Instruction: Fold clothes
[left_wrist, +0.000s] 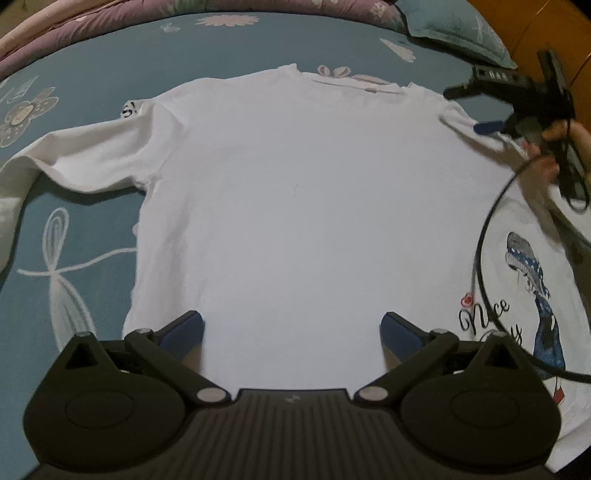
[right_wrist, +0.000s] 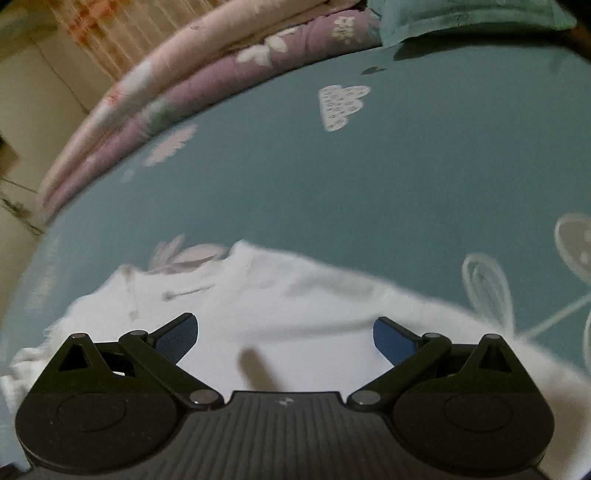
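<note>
White T-shirt (left_wrist: 295, 206): laid flat, plain side up, on the blue floral bedsheet (left_wrist: 85, 85), collar away, left sleeve spread outward; right side seemingly turned over, a print showing. Left gripper (left_wrist: 291, 328): spread wide, held over the hem, nothing pinched. Right gripper (right_wrist: 286, 334): likewise spread, over the right shoulder. Recommended: edges to be pinched squarely and folds kept aligned with the side seams.
</note>
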